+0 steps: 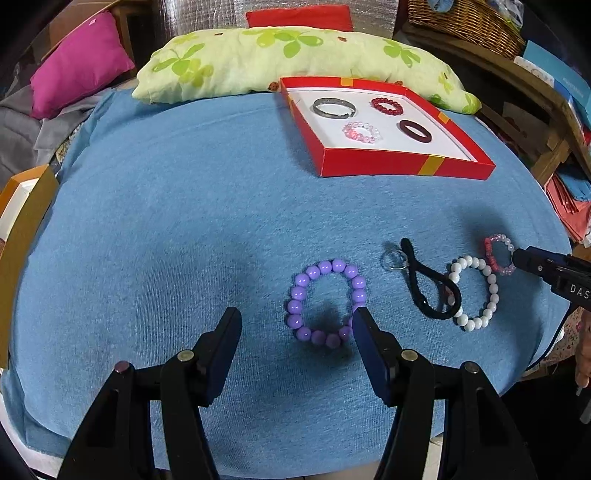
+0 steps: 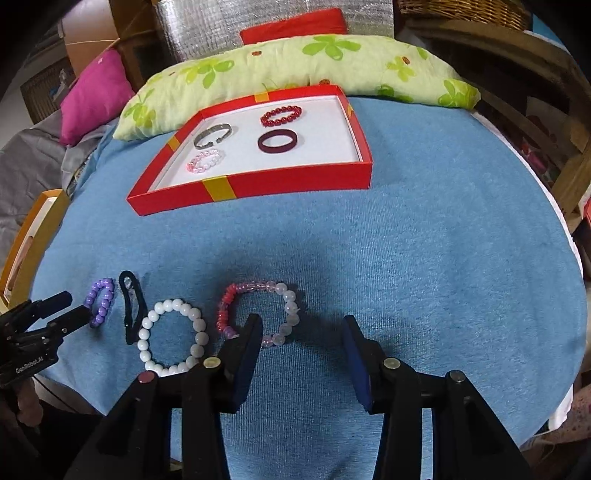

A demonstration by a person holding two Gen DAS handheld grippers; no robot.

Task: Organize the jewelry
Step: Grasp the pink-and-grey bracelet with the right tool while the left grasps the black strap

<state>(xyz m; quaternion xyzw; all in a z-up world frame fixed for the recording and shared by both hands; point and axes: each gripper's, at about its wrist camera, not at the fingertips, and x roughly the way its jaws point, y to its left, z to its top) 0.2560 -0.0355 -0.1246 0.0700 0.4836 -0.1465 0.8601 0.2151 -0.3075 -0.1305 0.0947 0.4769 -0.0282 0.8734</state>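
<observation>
On the blue cloth, a purple bead bracelet (image 1: 325, 266) lies just ahead of my left gripper (image 1: 295, 315), which stands open; its right finger overlaps the bracelet's right side. My right gripper (image 2: 302, 320) is open above a pink, red and white bead bracelet (image 2: 223, 314), with its left finger covering the bracelet's near edge. Between the two lie a white bead bracelet (image 2: 168, 306), a black hair tie (image 2: 128, 328) and a small clear ring (image 1: 386, 262). The red box (image 2: 258, 188) farther back holds a silver bangle (image 2: 214, 134), two bead bracelets and a dark ring.
A green leaf-print pillow (image 1: 258, 62) lies behind the red box, with a pink cushion (image 1: 81, 62) to its left. An orange box (image 1: 26, 221) stands at the cloth's left edge. Wooden furniture and a wicker basket (image 1: 469, 22) crowd the right side.
</observation>
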